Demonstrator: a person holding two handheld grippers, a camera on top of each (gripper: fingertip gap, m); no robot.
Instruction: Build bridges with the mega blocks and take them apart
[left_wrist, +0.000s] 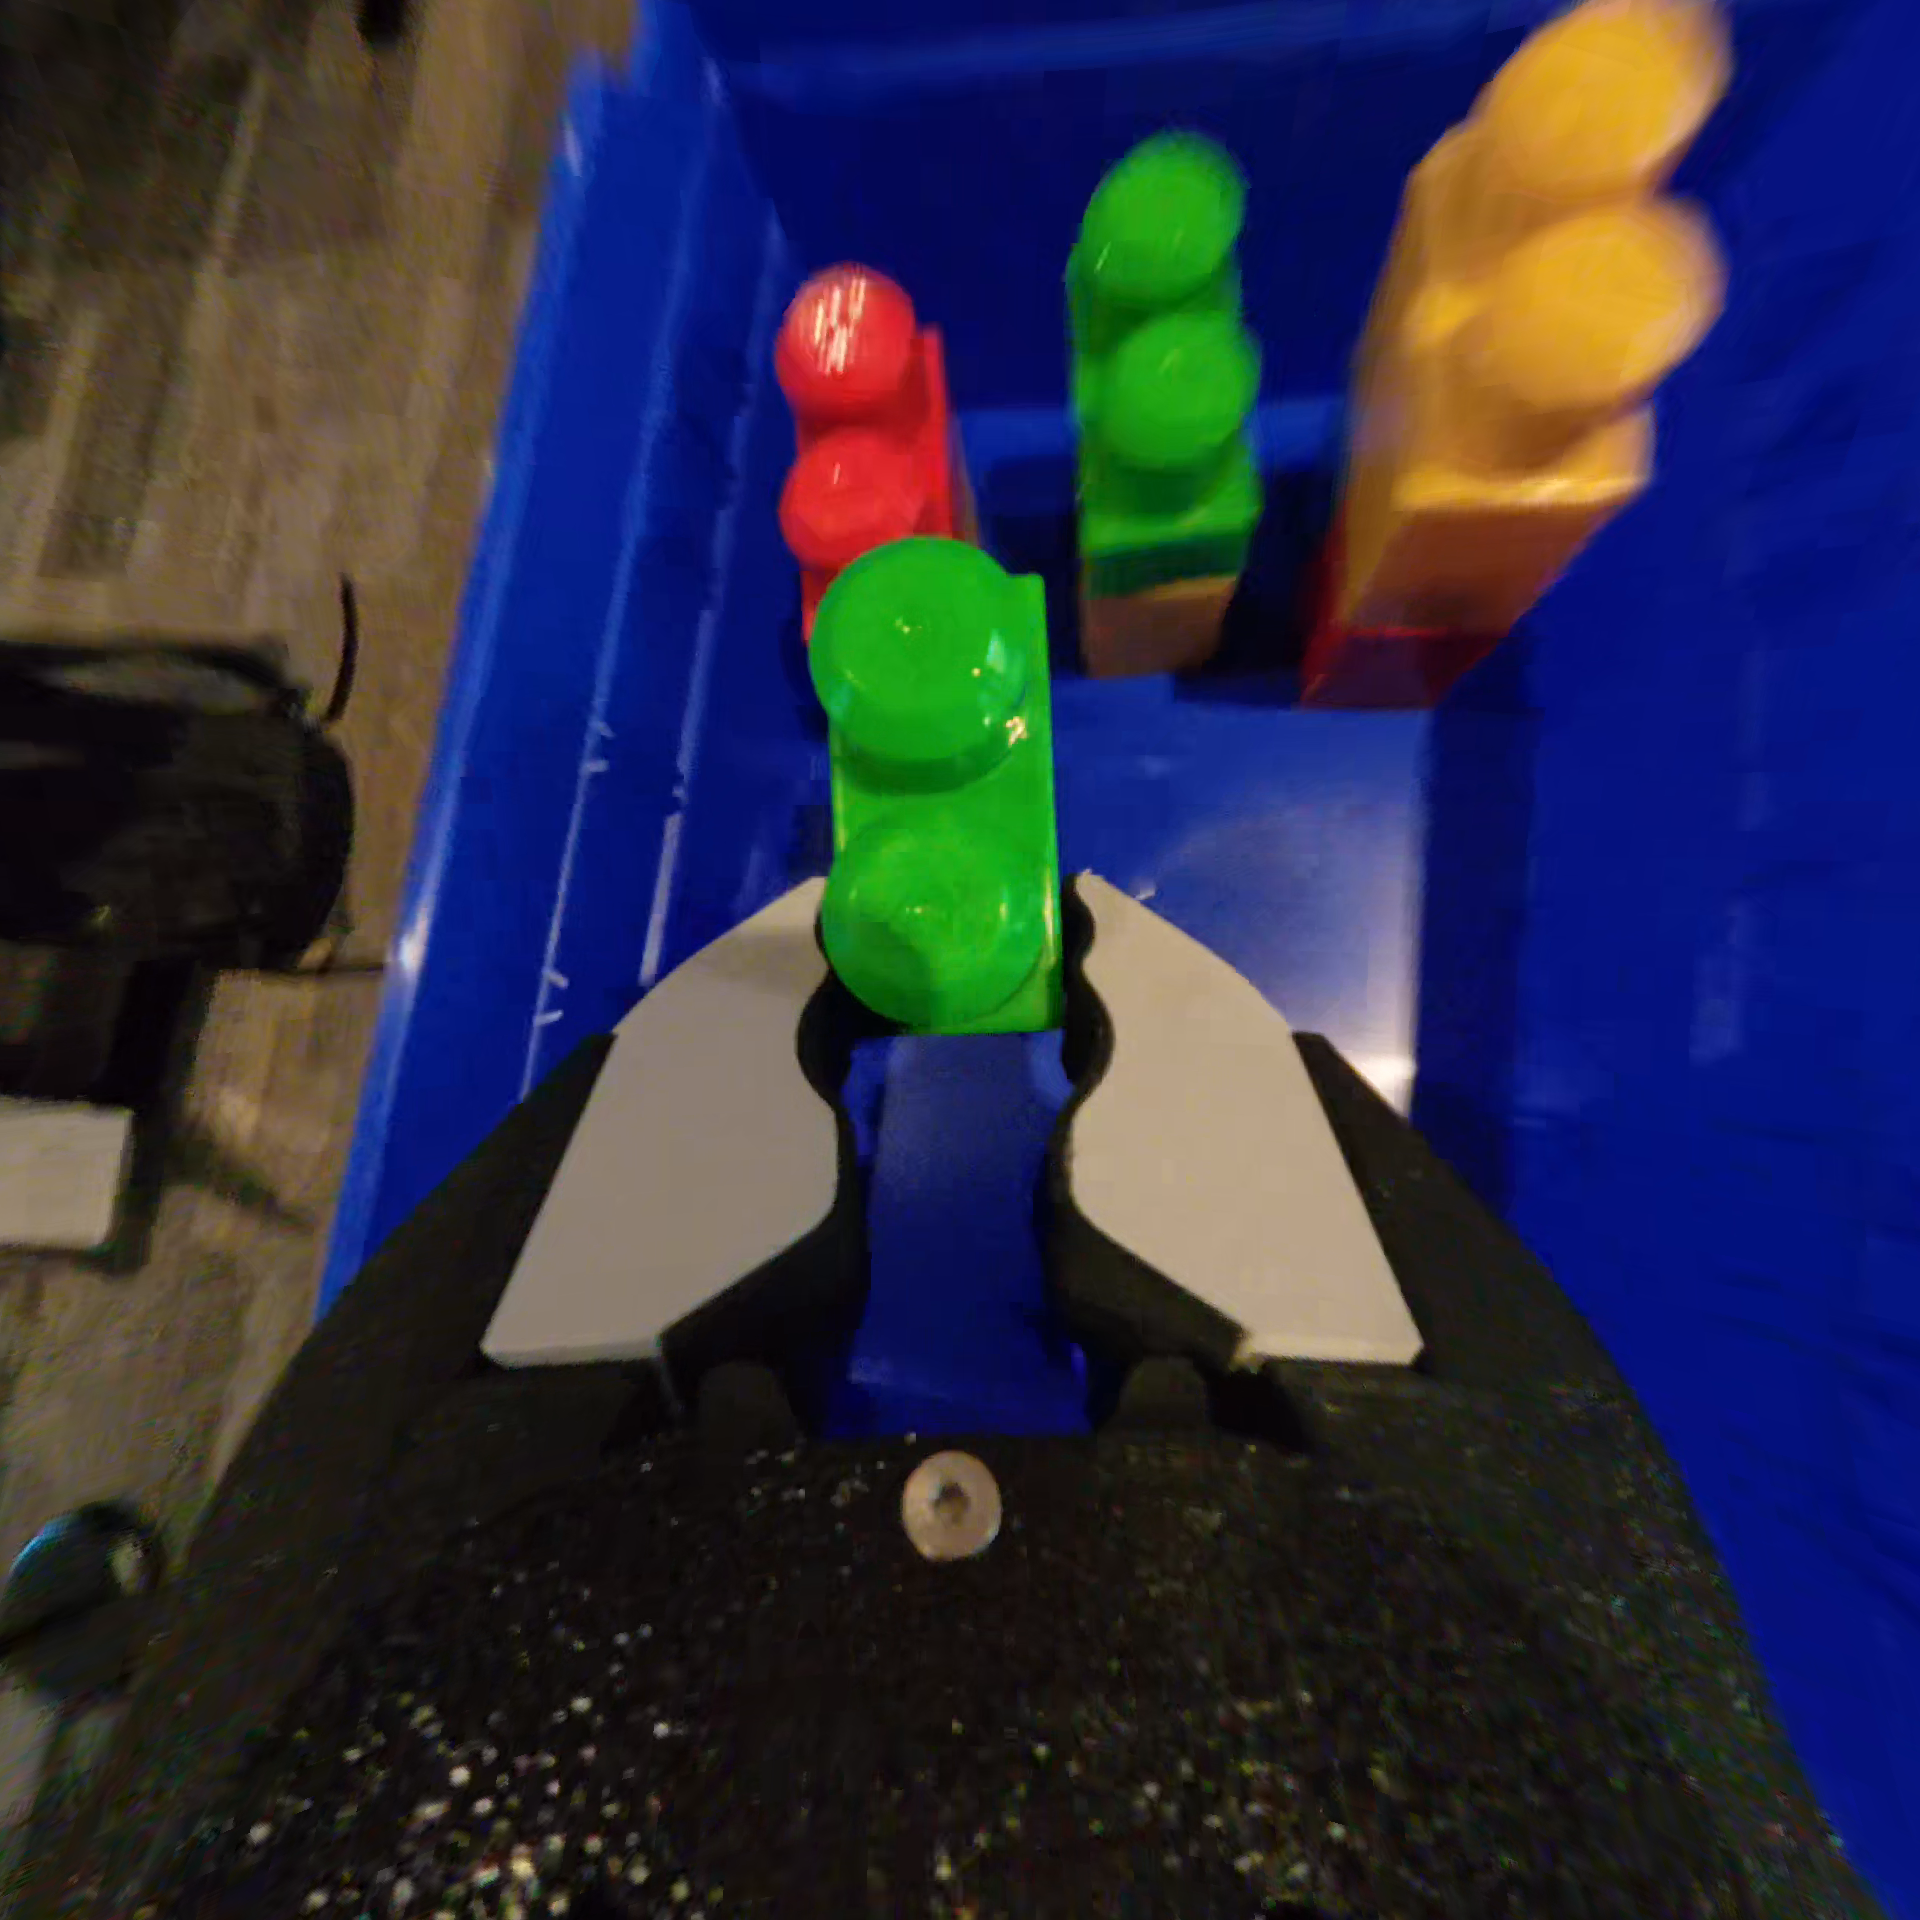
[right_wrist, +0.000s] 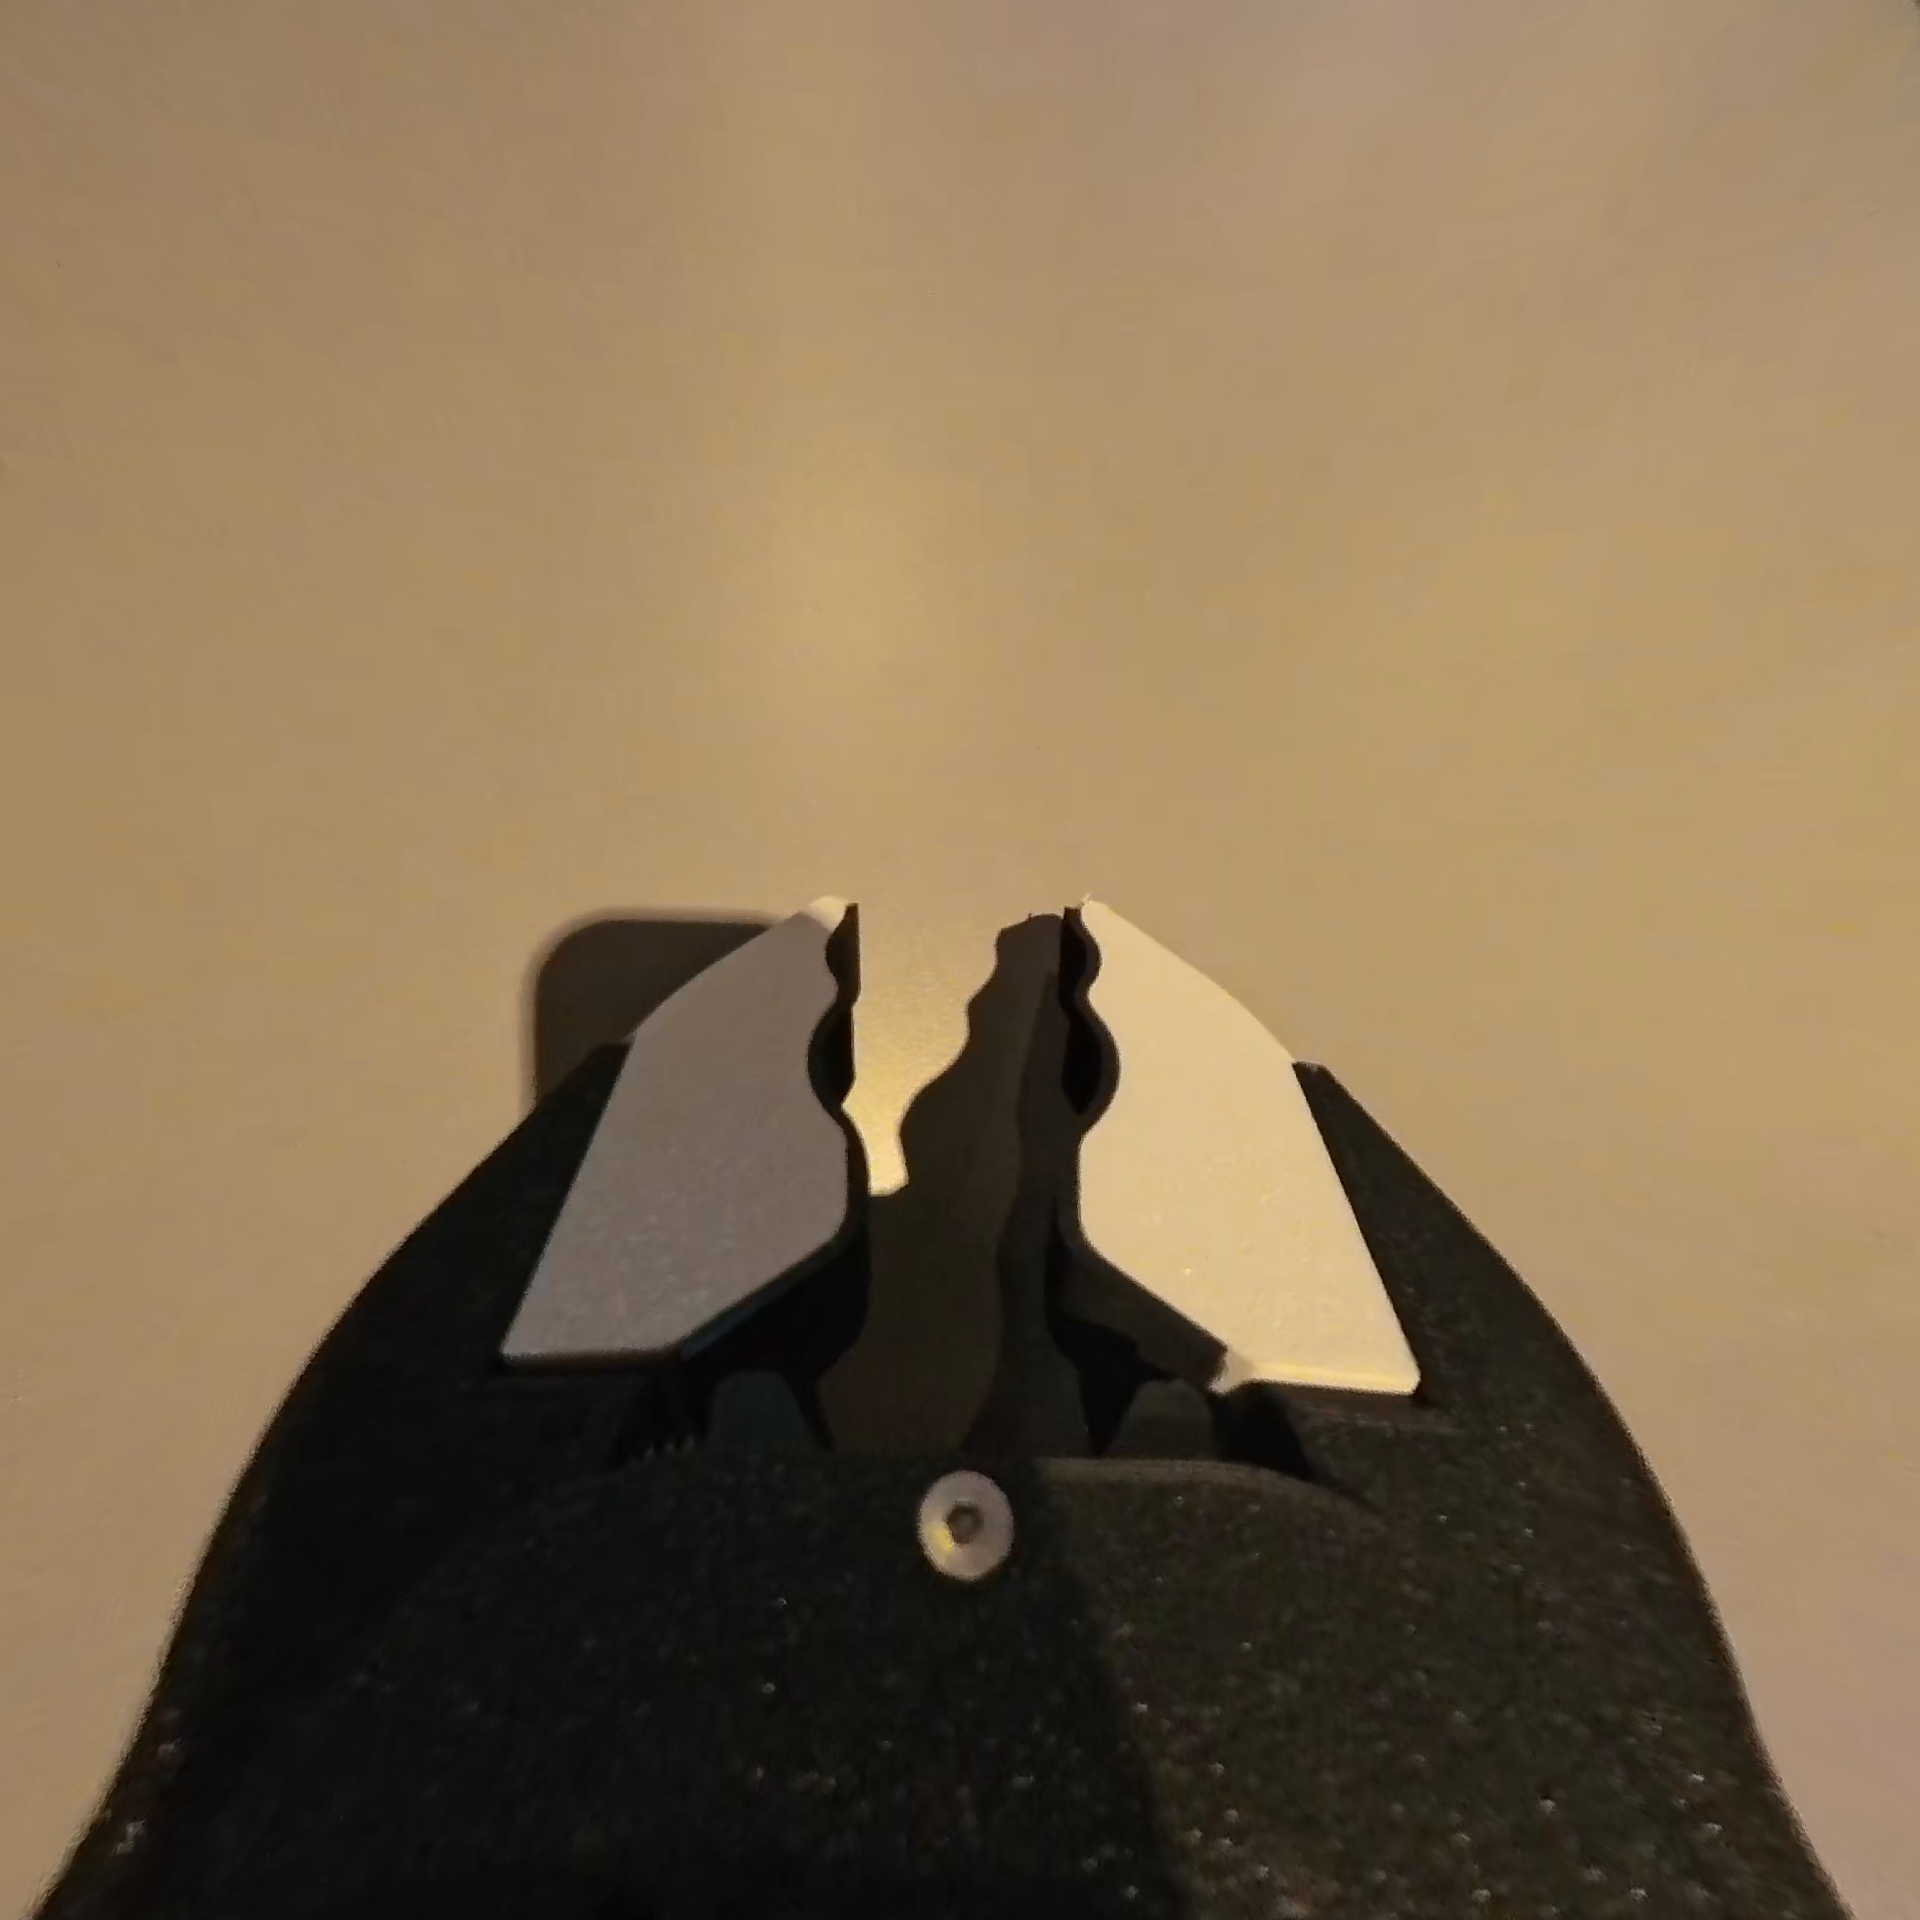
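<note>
In the left wrist view my left gripper (left_wrist: 945, 894) is shut on a green two-stud block (left_wrist: 935, 790) and holds it over a blue bin (left_wrist: 582, 582). Inside the bin stand a red block (left_wrist: 862, 416), a second green block (left_wrist: 1164, 364) stacked on a tan one, and a blurred yellow block (left_wrist: 1538, 312) on a red one. In the right wrist view my right gripper (right_wrist: 961, 914) is open and empty, close to a plain beige surface (right_wrist: 935, 468), on which it casts a shadow.
Left of the bin is a grey wood-pattern floor (left_wrist: 260, 312) with a black object (left_wrist: 156, 810) on it. The bin's right wall (left_wrist: 1714, 935) rises close beside the yellow block. The grippers' ends are close to 65 cm from one another.
</note>
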